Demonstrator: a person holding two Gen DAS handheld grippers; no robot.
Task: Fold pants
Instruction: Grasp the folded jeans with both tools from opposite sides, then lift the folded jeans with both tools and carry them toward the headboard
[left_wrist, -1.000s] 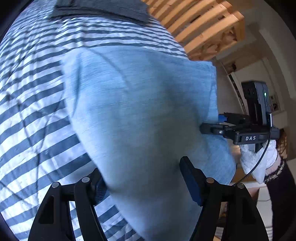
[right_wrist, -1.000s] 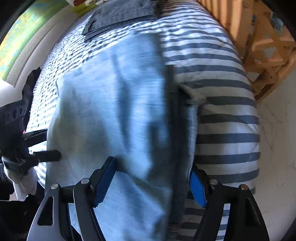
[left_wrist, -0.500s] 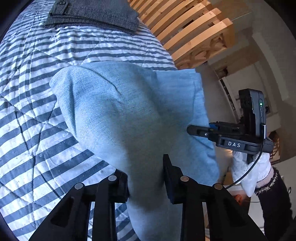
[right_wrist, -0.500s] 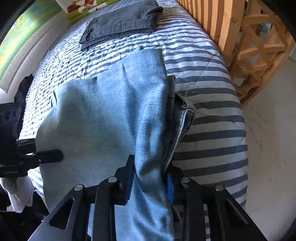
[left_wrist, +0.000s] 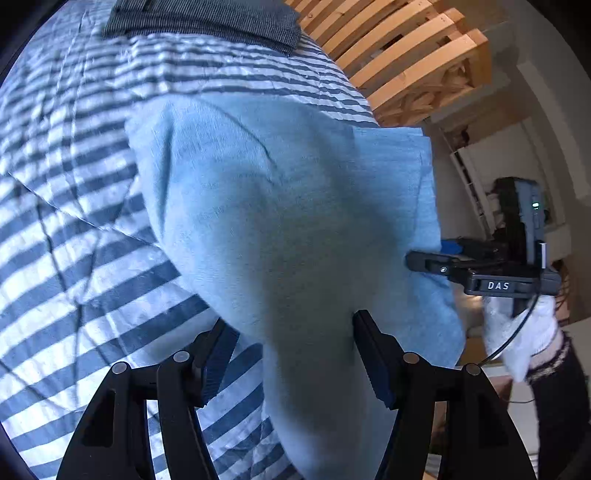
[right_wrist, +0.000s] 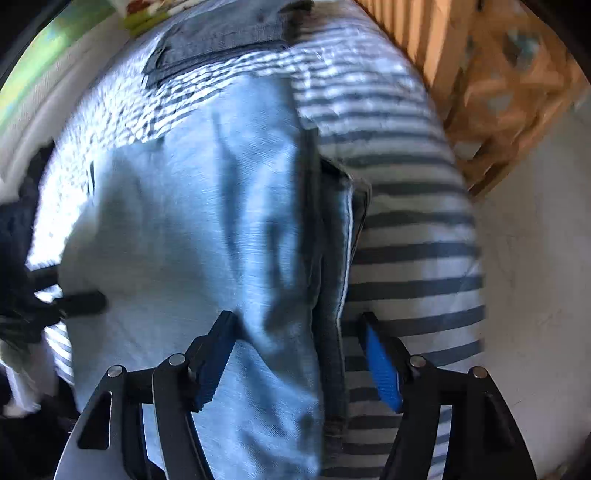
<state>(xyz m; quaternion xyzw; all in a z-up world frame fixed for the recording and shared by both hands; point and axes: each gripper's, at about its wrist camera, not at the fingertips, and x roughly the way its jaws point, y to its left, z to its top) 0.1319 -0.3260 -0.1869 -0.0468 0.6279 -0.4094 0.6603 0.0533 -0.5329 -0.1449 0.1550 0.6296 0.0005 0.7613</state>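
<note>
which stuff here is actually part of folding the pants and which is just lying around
Part of the job:
- light blue jeans
- left gripper, jaws opening, jeans between them
- right gripper, jaws opening, jeans between them
- striped bedcover under the jeans

Just lying about:
- dark grey folded garment
- wooden railing

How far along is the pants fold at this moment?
Done: the light blue jeans lie doubled over on the striped quilt, and dark grey pants sit folded behind them. In hand: both the left gripper and right gripper are opening, denim between the jaws but not pinched. Left: the jeans look bunched near the grippers and probably need another fold.
</note>
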